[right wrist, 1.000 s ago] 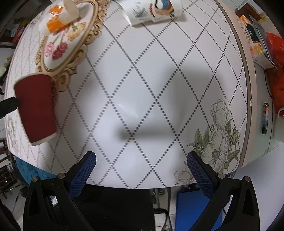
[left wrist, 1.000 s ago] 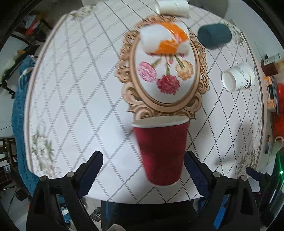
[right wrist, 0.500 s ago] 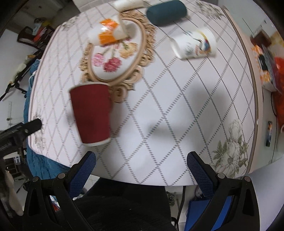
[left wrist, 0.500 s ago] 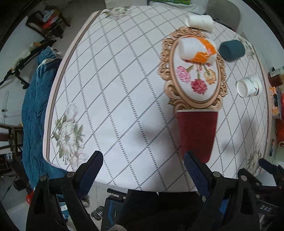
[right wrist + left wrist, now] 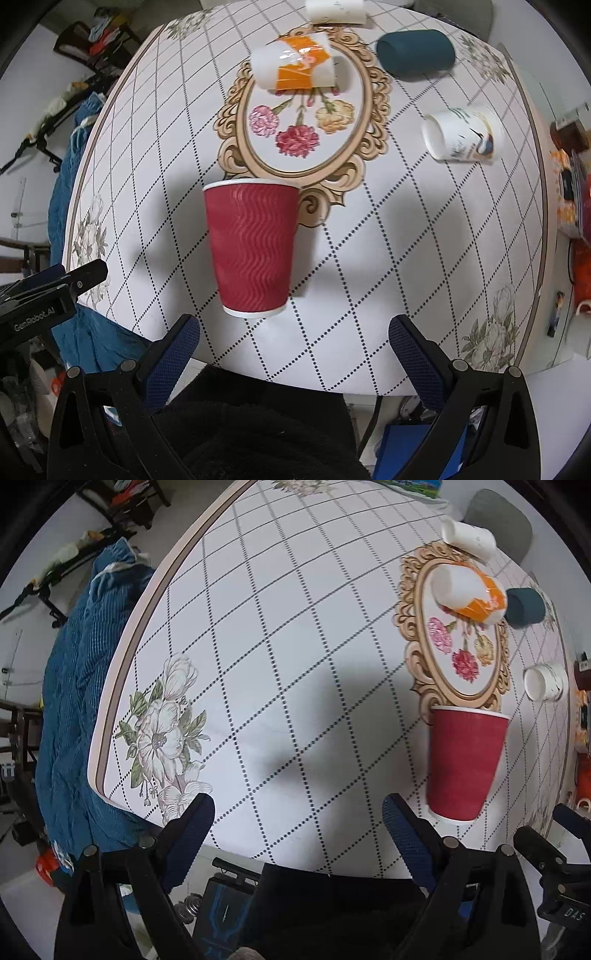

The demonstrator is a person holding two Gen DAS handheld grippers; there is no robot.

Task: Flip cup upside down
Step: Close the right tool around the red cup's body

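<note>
1. Both grippers are spread wide and hold nothing: the left gripper point(image 5: 298, 825) hangs over the near edge of the table point(image 5: 258, 635), and the right gripper point(image 5: 294, 345) hangs over the same edge further along.
2. Just ahead of the right gripper, apart from its fingers point(image 5: 173, 354), the red paper cup point(image 5: 252, 246) stands with its wide rim against the tabletop and its narrow white base turned toward the camera. From the left wrist the cup point(image 5: 463, 762) sits off to the right of the right-hand finger, not touching it.
3. Beyond the cup lies the printed floral oval point(image 5: 301, 122), with a white-and-orange cup point(image 5: 301, 66) lying on its side across the far end.
4. Farther out, a dark teal cup point(image 5: 415, 51), a white bird-print mug point(image 5: 463, 133) and another white cup point(image 5: 334, 11) all lie on their sides.
5. A blue blanket point(image 5: 74, 701) hangs beside the table's left edge.
</note>
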